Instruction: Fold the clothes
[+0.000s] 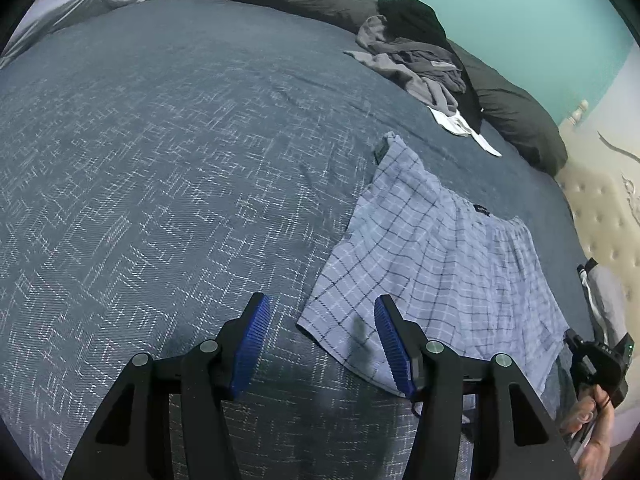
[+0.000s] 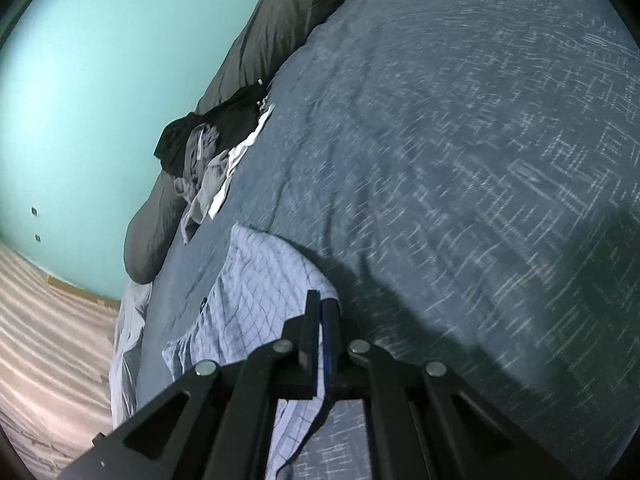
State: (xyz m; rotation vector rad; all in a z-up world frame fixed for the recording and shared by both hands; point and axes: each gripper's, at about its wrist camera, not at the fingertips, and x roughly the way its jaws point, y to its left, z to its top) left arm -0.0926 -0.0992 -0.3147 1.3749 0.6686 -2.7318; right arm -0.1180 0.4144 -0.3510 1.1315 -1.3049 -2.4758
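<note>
Left wrist view: left gripper jaws spread over near-left corner of pale-blue checked cotton shorts; right gripper jaws pinch their edge.

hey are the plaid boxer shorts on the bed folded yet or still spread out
Mostly spread out. The plaid shorts lie open on the bedspread, with one edge pinched and lifted by the shut right gripper. The left gripper is open.
</note>
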